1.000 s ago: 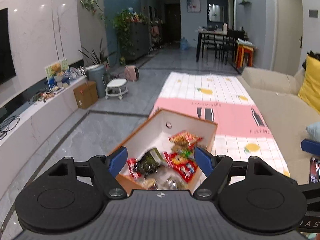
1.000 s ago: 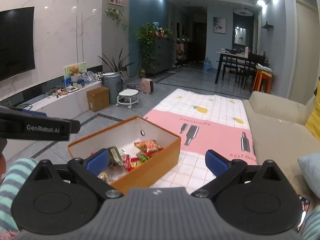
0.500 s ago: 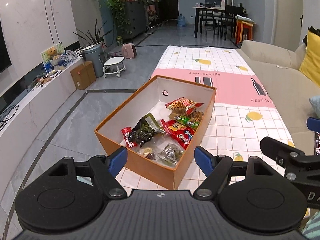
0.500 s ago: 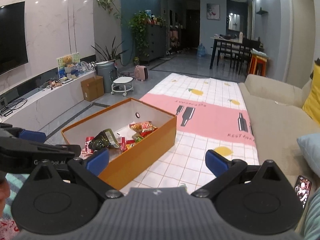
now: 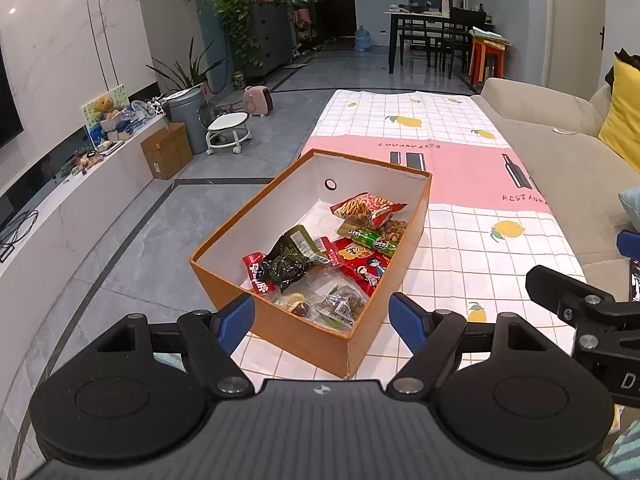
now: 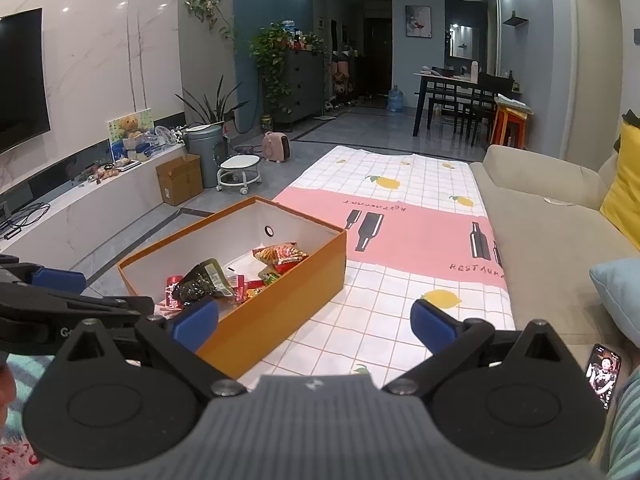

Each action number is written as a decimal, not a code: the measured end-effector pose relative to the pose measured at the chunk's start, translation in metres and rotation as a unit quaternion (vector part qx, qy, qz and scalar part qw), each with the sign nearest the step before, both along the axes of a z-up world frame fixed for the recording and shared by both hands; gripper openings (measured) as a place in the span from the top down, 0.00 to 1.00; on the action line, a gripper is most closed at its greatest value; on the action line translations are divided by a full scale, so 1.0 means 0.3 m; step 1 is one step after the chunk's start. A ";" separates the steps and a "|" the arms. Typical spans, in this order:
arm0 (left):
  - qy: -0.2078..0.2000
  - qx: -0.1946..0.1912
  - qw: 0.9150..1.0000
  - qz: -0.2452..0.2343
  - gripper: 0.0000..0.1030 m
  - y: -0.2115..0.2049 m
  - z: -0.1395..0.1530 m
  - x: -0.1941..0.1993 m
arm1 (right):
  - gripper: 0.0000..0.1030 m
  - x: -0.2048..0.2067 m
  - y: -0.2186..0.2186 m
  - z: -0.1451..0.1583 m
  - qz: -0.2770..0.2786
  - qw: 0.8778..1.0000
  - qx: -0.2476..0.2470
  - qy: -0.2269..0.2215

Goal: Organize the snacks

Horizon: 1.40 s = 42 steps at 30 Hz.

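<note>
An orange box [image 5: 296, 332] with white inside walls stands on a checked mat [image 5: 472, 264]. Several snack packets lie in it: a dark green packet [image 5: 290, 260], a red packet [image 5: 360, 264], and an orange-red chips bag [image 5: 370, 206] toward the far end. My left gripper [image 5: 322, 320] hangs open above the box's near corner, empty. My right gripper [image 6: 316, 324] is open and empty too, over the mat right of the box [image 6: 276, 312]. The same packets [image 6: 204, 280] show in the right wrist view.
A beige sofa [image 5: 560, 152] with a yellow cushion [image 5: 622, 112] runs along the right. A phone [image 6: 603, 374] lies on the sofa near me. A low white TV bench [image 5: 68, 200], cardboard box [image 5: 166, 152], bin and small stool [image 5: 228, 132] line the left. Grey floor lies between.
Both grippers rose and pulled back, so the whole box and its snacks now show from above. Both stayed open and empty.
</note>
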<state>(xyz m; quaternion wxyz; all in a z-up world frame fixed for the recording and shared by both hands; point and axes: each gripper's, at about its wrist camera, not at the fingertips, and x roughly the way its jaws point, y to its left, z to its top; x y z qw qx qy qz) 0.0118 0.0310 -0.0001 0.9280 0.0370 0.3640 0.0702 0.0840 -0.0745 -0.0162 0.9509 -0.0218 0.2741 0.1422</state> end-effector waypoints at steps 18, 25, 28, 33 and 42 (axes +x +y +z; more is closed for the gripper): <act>0.002 -0.002 1.000 0.006 0.13 -0.004 0.014 0.013 | 0.04 -0.025 -0.002 0.005 0.024 1.000 0.000 -0.020; 0.006 0.003 1.000 0.002 0.13 -0.007 0.013 0.012 | 0.04 -0.022 -0.023 -0.002 0.018 1.000 0.009 -0.013; 0.007 0.007 1.000 0.004 0.13 -0.013 0.010 0.009 | 0.04 -0.023 -0.028 -0.003 0.020 1.000 0.017 -0.015; 0.007 0.006 1.000 0.004 0.13 -0.018 0.008 0.009 | 0.04 -0.031 -0.034 -0.006 0.030 0.999 0.024 -0.016; 0.010 0.008 1.000 0.000 0.13 -0.043 0.002 0.008 | 0.04 -0.029 -0.049 -0.009 0.028 0.999 0.035 -0.015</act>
